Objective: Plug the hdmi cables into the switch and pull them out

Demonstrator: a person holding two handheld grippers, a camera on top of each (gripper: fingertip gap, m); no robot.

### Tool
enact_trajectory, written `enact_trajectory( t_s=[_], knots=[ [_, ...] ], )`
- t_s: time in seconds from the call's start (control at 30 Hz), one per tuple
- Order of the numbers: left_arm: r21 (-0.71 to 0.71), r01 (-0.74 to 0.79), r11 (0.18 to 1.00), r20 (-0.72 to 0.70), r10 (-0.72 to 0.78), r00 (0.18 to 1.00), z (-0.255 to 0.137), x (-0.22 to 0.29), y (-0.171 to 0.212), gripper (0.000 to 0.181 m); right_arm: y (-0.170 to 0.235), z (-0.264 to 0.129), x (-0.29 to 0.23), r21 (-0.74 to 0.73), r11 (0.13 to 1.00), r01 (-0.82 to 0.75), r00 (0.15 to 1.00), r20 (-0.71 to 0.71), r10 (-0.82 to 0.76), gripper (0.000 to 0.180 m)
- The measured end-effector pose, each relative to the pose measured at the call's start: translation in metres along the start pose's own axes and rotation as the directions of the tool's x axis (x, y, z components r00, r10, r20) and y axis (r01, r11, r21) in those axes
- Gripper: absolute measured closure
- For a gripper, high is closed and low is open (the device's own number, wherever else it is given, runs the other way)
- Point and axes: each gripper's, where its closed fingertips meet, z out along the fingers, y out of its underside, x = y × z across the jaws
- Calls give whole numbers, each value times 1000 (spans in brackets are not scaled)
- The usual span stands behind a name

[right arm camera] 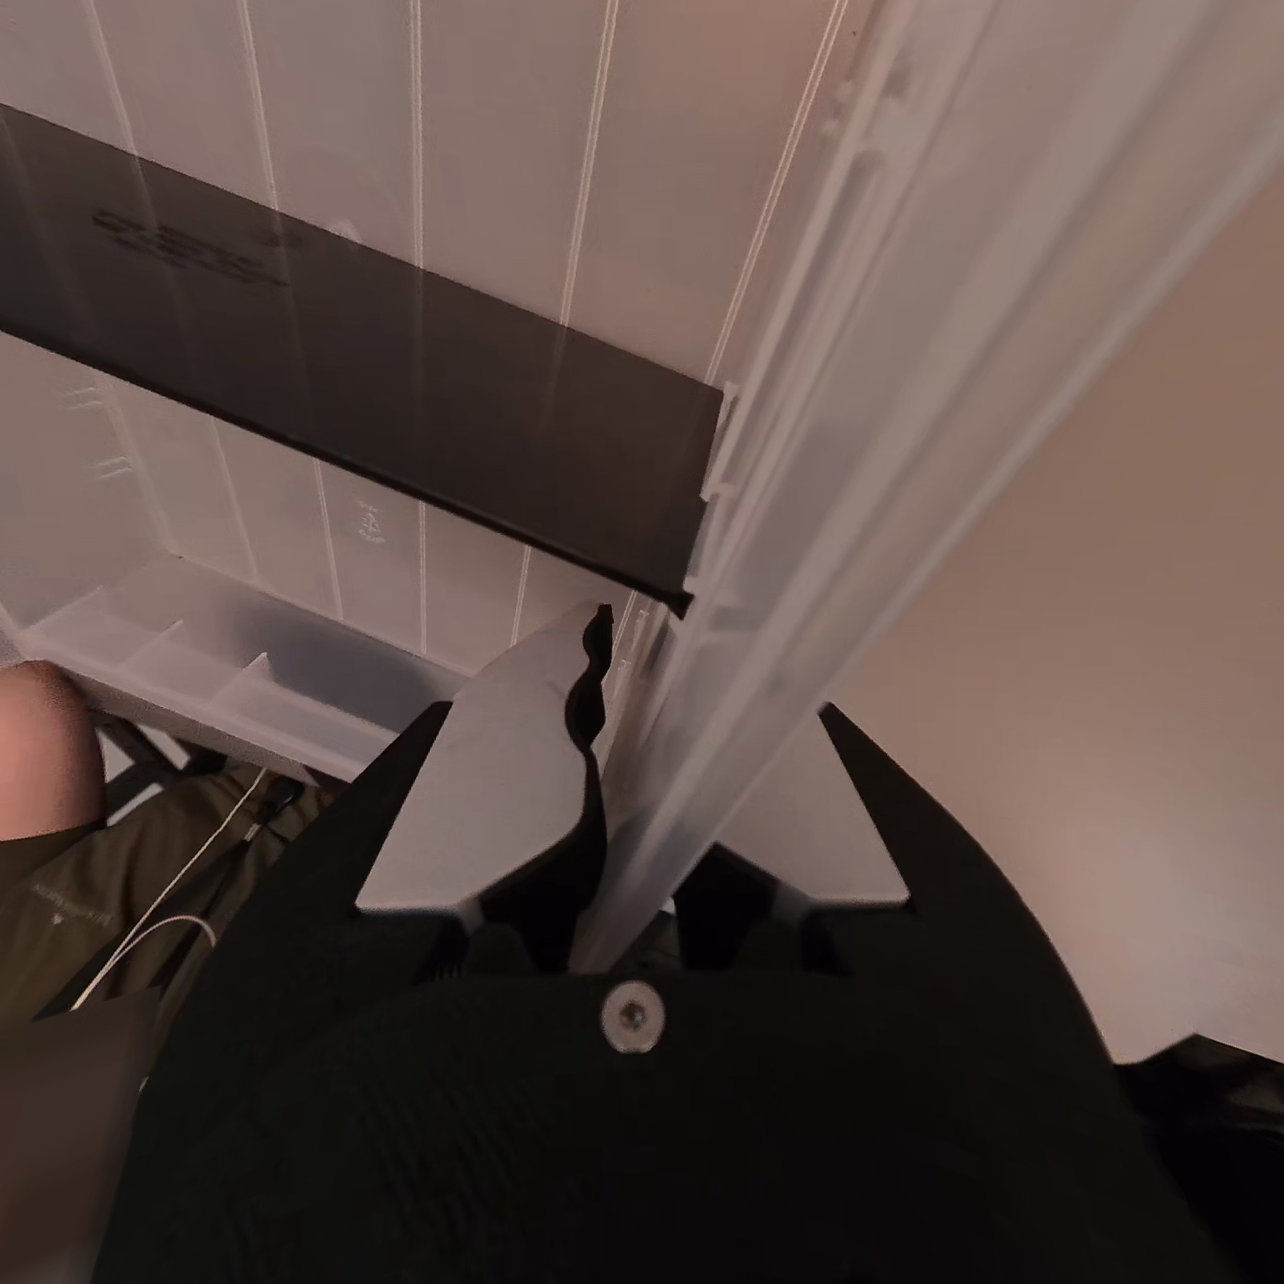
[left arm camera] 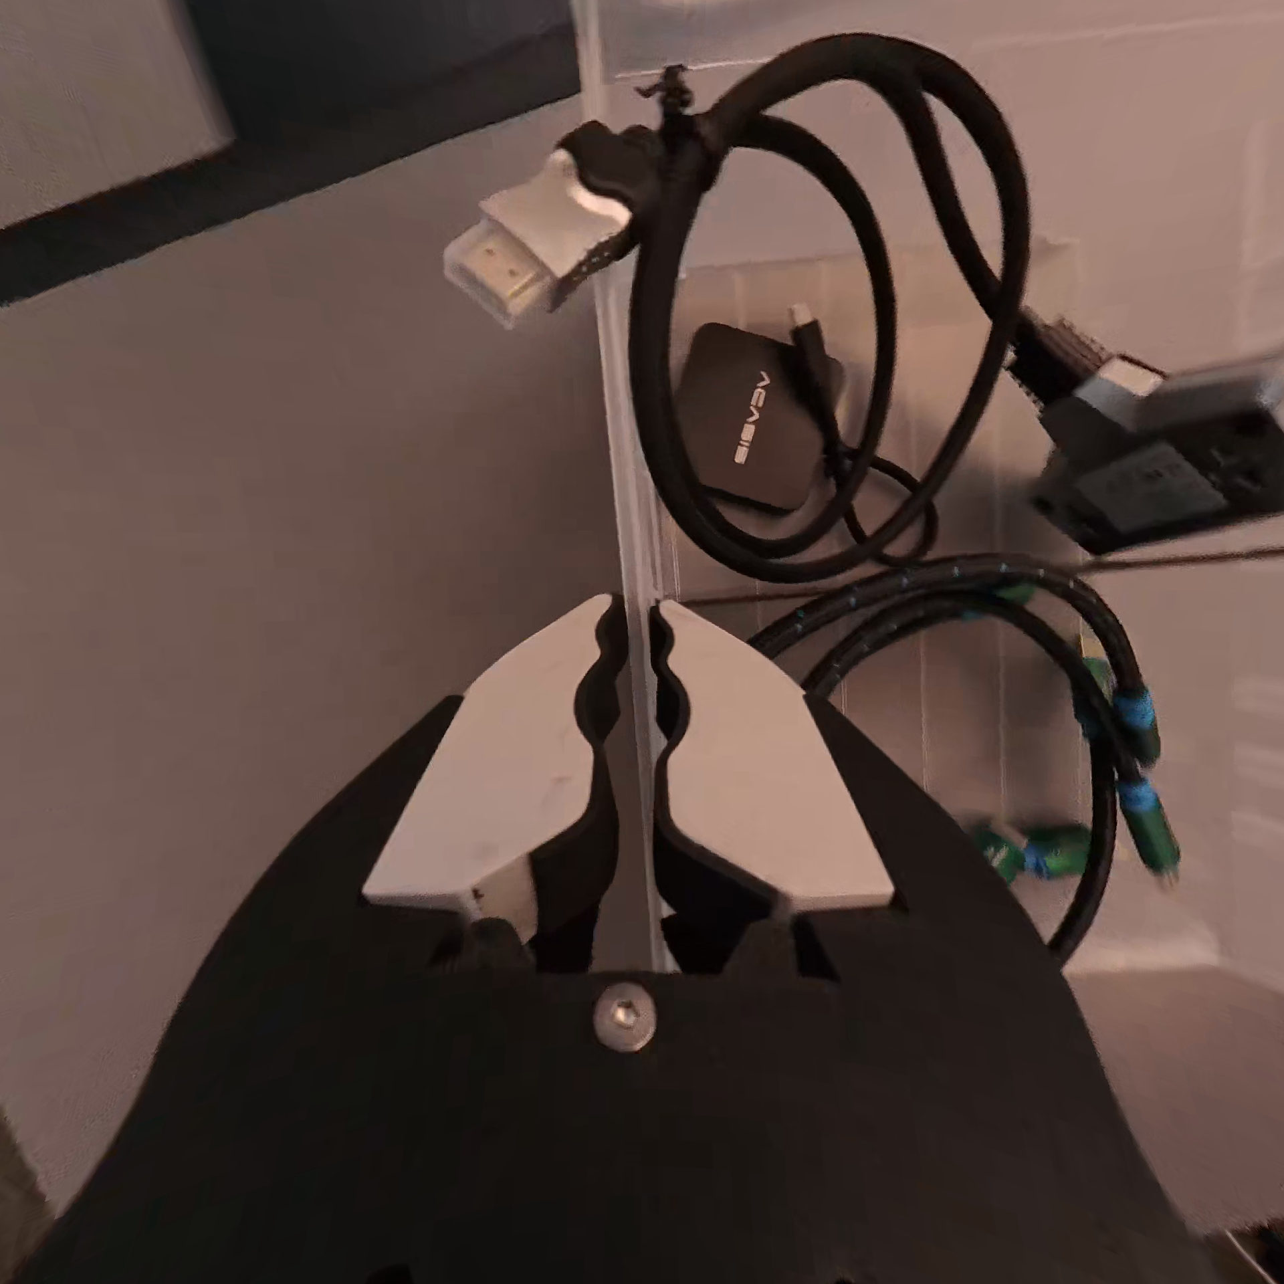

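Observation:
In the left wrist view my left gripper [left arm camera: 634,608] is shut on the thin wall [left arm camera: 629,486] of a clear plastic box. Inside the box lies a coiled black HDMI cable [left arm camera: 653,389]. Its silver plug [left arm camera: 528,243] sticks out over the wall. The cable's other end runs to a dark switch [left arm camera: 1153,479] at the right edge, which is blurred. A small black device [left arm camera: 754,417] with a short lead and a green-and-blue braided HDMI cable [left arm camera: 1105,695] also lie inside. In the right wrist view my right gripper [right arm camera: 625,618] is shut on the box's opposite wall [right arm camera: 764,556]. Its right finger is hidden behind that wall.
A black divider [right arm camera: 417,389] crosses the box. A person's hand [right arm camera: 35,743] and olive sleeve [right arm camera: 104,903] are at the lower left of the right wrist view. A beige tabletop [left arm camera: 278,556] lies outside the box, with a dark strip [left arm camera: 347,90] beyond it.

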Motion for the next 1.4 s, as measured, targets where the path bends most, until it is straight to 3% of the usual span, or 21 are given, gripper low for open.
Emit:
enact_trajectory(
  t_s=[0.03, 0.2, 0.4, 0.6, 1.4],
  knots=[
    [10, 62, 998, 14, -63, 998, -5, -19, 8, 176, -3, 2, -2, -4, 1000, 13, 1000, -20, -13, 168],
    [135, 356, 925, -53, -352, 935, -23, -84, 41, 177, -15, 8, -12, -44, 996, 80, 987, -139, -86, 169],
    [242, 463, 853, -13, -474, 880, -30, -124, 51, 176, -24, 15, -32, -79, 984, 157, 974, -153, -168, 169],
    [255, 483, 838, -40, -490, 871, -29, -125, 48, 176, -24, 17, -38, -140, 961, 238, 945, -196, -262, 174],
    [303, 543, 783, -93, -543, 835, -27, -138, 40, 176, -31, 15, -37, -114, 982, 148, 964, -206, -169, 174]
  ],
)
